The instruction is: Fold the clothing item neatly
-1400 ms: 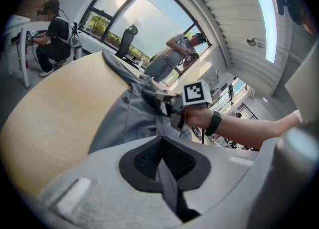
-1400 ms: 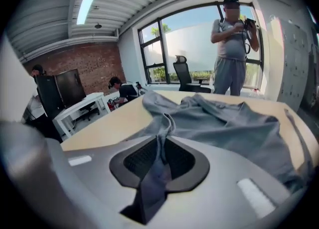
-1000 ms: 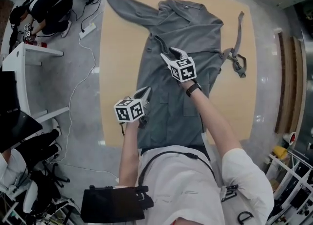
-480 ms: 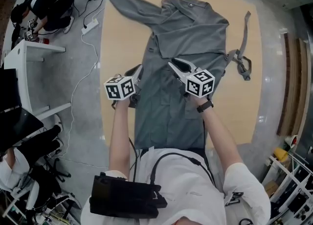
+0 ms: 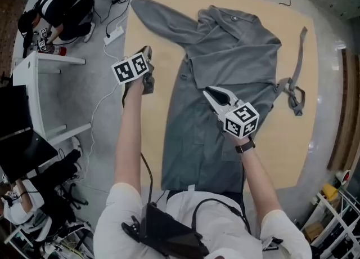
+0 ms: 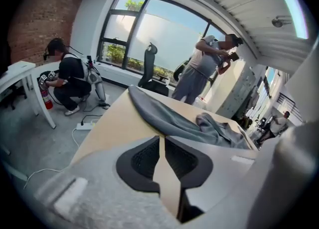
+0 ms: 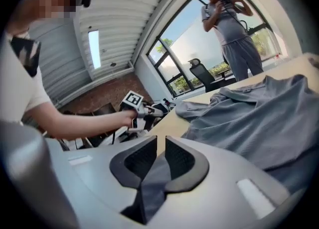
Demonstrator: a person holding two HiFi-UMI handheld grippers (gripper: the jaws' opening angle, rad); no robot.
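A grey long-sleeved garment (image 5: 225, 55) lies spread on the tan table (image 5: 140, 134), one sleeve (image 6: 169, 116) stretched toward the far left corner. My left gripper (image 5: 147, 51) hovers over bare table by the left edge, clear of the cloth. Its jaws (image 6: 160, 141) are opening, a thin gap apart, with nothing between them. My right gripper (image 5: 207, 90) sits on the garment's middle. Its jaws (image 7: 160, 146) are closing, and a fold of grey cloth (image 7: 259, 113) fills the gap between the pads.
The garment's loose belt (image 5: 298, 61) trails near the table's right edge. On the floor to the left are a white side table (image 5: 34, 66), a crouching person (image 5: 62, 10) and a power strip with cable (image 5: 115, 32). Another person (image 6: 199, 68) stands beyond the far end.
My left gripper has moved from the garment's lower left edge up and left onto bare table. The right gripper has stayed over the garment's middle, its jaws narrowing onto the cloth.
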